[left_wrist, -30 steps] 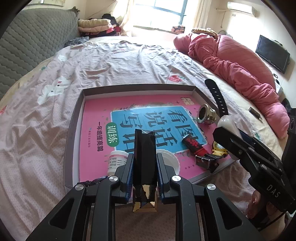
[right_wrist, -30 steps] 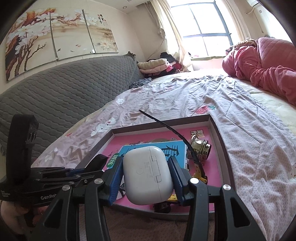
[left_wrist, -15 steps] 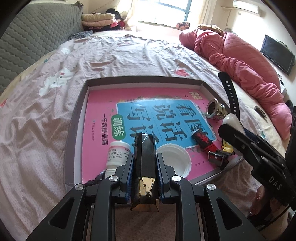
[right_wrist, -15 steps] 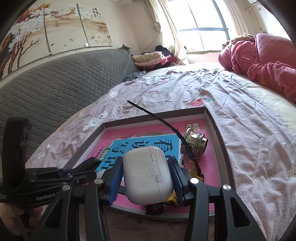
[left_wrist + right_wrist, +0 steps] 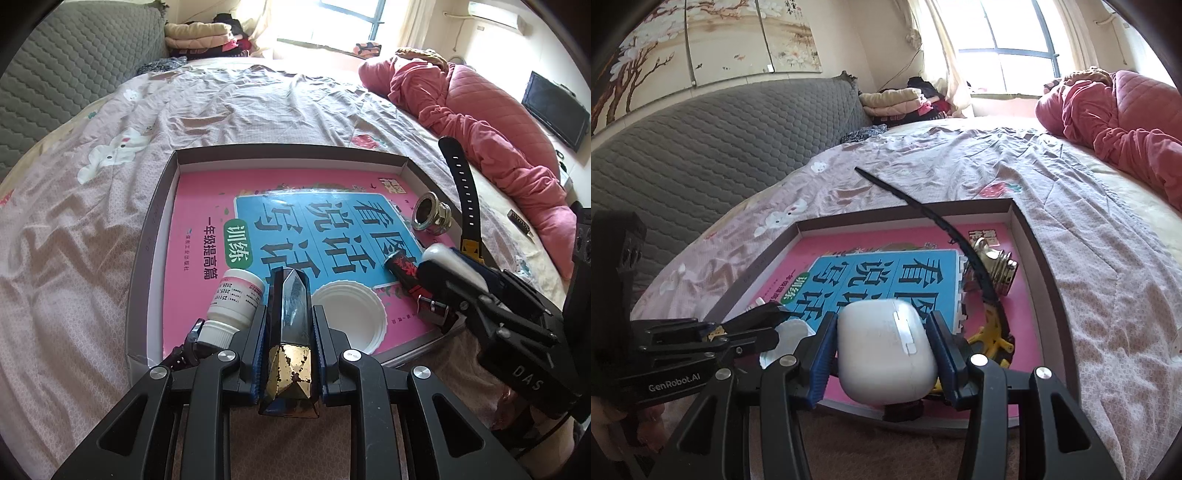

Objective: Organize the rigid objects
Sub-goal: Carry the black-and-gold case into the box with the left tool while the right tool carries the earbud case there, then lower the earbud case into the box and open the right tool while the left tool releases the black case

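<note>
My left gripper (image 5: 289, 317) is shut on a black and gold faceted bottle (image 5: 289, 332), held over the near edge of a shallow brown box (image 5: 147, 236) lined with a pink and blue book. My right gripper (image 5: 884, 332) is shut on a white earbud case (image 5: 886, 354), also over the box's near edge; it shows at the right of the left wrist view (image 5: 443, 258). In the box lie a white pill bottle (image 5: 236, 295), a white lid (image 5: 349, 317), a red and black tube (image 5: 404, 267), a metal fitting (image 5: 430, 216) and a yellow watch with a black strap (image 5: 461, 184).
The box rests on a bed with a pink-grey patterned sheet (image 5: 74, 240). A pink quilt (image 5: 498, 122) is bunched at the far right. A grey padded headboard (image 5: 701, 147) runs along the left. Folded clothes (image 5: 199, 35) sit by the window.
Both grippers have moved forward and lower over the box's near edge, each still holding its object. The pill bottle and white lid now show more fully beside the left gripper.
</note>
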Demonstrator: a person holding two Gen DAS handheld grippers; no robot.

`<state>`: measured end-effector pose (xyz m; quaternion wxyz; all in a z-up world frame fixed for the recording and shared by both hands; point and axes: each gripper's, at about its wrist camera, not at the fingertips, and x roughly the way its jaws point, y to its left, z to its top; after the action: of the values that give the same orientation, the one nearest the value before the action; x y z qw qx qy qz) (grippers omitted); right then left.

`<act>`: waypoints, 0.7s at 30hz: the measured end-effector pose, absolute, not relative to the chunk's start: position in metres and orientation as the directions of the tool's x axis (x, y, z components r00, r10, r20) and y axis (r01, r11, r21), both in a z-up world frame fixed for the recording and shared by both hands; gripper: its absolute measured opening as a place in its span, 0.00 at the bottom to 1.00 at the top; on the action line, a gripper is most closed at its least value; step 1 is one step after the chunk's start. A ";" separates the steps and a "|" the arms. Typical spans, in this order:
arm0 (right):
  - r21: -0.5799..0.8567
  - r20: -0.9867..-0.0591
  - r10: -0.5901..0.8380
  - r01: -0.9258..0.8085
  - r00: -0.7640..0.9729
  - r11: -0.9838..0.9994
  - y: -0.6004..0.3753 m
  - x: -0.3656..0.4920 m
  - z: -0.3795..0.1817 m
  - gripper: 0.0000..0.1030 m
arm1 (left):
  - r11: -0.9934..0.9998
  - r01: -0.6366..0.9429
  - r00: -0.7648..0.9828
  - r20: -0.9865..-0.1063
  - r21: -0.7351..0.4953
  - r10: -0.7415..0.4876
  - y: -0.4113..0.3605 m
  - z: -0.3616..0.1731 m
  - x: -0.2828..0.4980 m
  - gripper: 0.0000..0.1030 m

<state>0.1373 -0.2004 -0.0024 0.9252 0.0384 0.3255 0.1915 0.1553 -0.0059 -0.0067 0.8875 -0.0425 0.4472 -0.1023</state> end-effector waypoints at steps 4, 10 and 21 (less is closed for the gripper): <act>0.175 -0.602 0.376 -0.343 0.705 0.923 -0.195 0.138 -0.005 0.43 | 0.976 0.142 0.580 -0.784 -0.168 -0.219 -0.006 -0.006 0.155 0.21; 0.157 -0.604 0.372 -0.353 0.704 0.922 -0.191 0.138 -0.006 0.43 | 0.975 0.141 0.580 -0.784 -0.170 -0.221 -0.006 -0.006 0.155 0.21; 0.214 -0.601 0.423 -0.373 0.679 0.903 -0.194 0.140 -0.008 0.44 | 0.975 0.126 0.571 -0.791 -0.183 -0.222 -0.003 -0.007 0.157 0.21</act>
<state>0.1396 -0.1936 -0.0076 0.9154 0.0370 0.3370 0.2172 0.1571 -0.0026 -0.0065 0.8846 -0.0529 0.4527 -0.0983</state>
